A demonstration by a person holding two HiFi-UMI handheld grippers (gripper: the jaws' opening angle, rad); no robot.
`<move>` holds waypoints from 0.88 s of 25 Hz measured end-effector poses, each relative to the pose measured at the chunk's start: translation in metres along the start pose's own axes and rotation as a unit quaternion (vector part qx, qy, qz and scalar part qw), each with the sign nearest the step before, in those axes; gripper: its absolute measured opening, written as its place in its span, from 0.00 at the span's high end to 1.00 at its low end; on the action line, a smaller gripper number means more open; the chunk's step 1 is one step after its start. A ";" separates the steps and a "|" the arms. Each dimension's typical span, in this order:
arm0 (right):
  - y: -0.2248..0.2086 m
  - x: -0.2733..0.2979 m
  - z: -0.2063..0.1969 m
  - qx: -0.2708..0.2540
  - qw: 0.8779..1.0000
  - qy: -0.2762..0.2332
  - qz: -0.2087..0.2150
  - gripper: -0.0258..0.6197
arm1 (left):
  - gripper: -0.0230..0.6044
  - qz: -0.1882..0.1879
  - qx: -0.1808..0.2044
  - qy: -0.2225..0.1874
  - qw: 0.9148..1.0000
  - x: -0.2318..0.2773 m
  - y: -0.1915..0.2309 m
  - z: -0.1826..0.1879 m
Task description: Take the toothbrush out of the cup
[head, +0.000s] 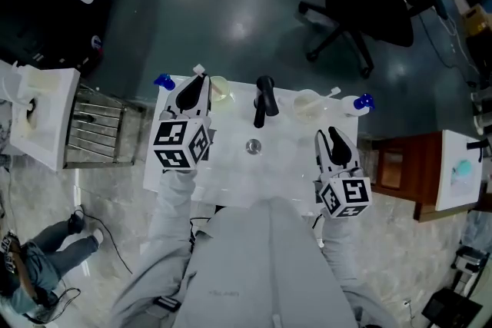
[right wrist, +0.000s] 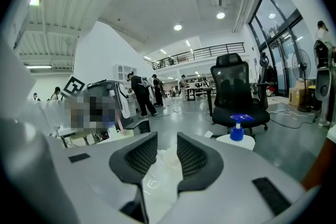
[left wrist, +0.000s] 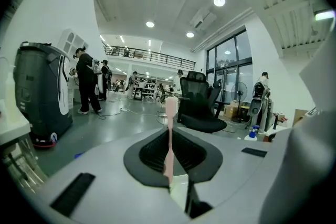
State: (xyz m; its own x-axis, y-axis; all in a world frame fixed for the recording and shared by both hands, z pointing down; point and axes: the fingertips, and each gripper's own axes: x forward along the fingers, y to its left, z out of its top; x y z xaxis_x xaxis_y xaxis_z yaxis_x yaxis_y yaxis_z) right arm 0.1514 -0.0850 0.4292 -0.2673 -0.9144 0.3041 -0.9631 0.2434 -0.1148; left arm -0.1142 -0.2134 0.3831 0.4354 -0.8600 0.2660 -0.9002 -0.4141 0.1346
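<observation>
My left gripper (head: 196,81) is shut on a pale pink toothbrush (left wrist: 170,107), which stands upright between the pads (left wrist: 152,152) with its white head (head: 199,70) above the fingertips. It hangs over the back left of the white sink top (head: 231,173). A yellowish clear cup (head: 220,88) stands just to its right. My right gripper (head: 332,133) hovers at the right side of the sink top. Its jaws stand partly apart, and a second clear cup (head: 307,105) lies beyond the fingertips, showing through the gap (right wrist: 165,162).
A black faucet (head: 264,100) rises at the back middle above the drain (head: 253,147). Blue-capped pump bottles stand at the back left (head: 164,81) and back right (head: 363,101). A metal rack (head: 96,127) is to the left, a wooden stand (head: 396,165) to the right.
</observation>
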 end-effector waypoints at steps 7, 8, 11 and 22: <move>-0.003 -0.003 0.006 -0.006 1.000 -0.009 0.009 0.79 | 0.90 -0.016 0.025 -0.006 1.000 -0.030 -0.029 0.009; -0.004 -0.004 0.007 -0.006 1.000 -0.010 0.010 0.78 | 0.90 -0.018 0.026 -0.006 0.999 -0.034 -0.032 0.009; -0.007 -0.004 0.009 -0.005 1.000 -0.012 0.011 0.79 | 0.90 -0.022 0.027 -0.007 0.999 -0.045 -0.043 0.008; -0.015 0.001 0.009 -0.001 1.000 -0.015 0.009 0.78 | 0.90 -0.033 0.019 0.011 0.999 -0.067 -0.065 -0.014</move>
State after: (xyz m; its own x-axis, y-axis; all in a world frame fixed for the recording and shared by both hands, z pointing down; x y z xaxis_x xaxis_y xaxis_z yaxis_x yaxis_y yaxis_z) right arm 0.1659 -0.0930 0.4227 -0.2832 -0.9193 0.2734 -0.9584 0.2603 -0.1174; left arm -0.0848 -0.1243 0.3703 0.4937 -0.8239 0.2783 -0.8689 -0.4810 0.1173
